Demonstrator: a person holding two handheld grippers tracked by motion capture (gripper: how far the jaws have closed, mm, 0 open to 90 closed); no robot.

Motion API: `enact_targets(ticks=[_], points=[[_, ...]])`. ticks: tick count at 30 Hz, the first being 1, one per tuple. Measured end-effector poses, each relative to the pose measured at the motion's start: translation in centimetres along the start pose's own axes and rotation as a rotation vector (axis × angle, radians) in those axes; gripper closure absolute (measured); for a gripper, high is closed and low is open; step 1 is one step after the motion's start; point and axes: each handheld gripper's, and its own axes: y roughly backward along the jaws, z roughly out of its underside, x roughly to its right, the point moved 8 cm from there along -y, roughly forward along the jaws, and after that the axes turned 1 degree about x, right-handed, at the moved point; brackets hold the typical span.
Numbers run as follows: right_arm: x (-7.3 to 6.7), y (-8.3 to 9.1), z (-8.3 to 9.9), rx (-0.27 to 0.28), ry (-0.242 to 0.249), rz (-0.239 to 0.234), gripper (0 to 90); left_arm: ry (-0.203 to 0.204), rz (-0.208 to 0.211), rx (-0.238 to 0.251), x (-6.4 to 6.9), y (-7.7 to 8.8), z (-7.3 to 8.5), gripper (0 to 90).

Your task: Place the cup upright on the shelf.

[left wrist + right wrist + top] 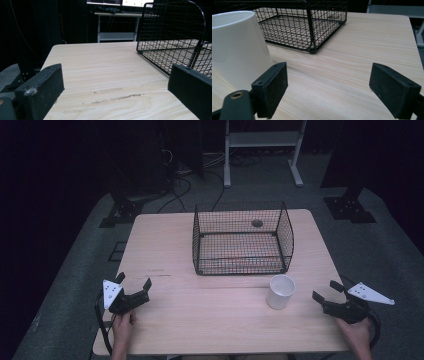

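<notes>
A white cup [281,291] stands upright on the wooden table [165,250], in front of a black wire basket [242,240]. My right gripper [325,290] rests near the table's right edge, a short way right of the cup, jaws apart and nothing between them. In the right gripper view the cup [237,45] stands just beyond the left jaw, outside the gripper [328,85]. My left gripper [134,282] sits at the front left of the table, open. In the left gripper view its jaws [115,82] frame bare wood, with the basket [172,37] ahead to the right.
The basket holds nothing that I can see; a dark round hole [257,223] in the tabletop shows through its mesh. Beyond the table a white metal stand [262,150] and cables lie on the dark floor. A scuff [117,96] marks the wood ahead of the left gripper.
</notes>
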Motion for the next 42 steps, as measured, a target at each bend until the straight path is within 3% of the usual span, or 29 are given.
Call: enact_targets(ticks=[10,23,42], points=[[-0.2,0.2,-0.7,-0.009,0.018,-0.004,13.3,-0.003,0.002,0.001,0.0,0.0,0.0,0.0],[-2.4,0.2,-1.5,-0.036,0.051,-0.108,9.0,-0.006,0.005,0.001,0.1,0.0,0.0,0.0],[-4.6,0.6,-2.2,-0.061,0.117,-0.17,5.5,-0.002,0.004,0.002,0.0,0.0,0.0,0.0]])
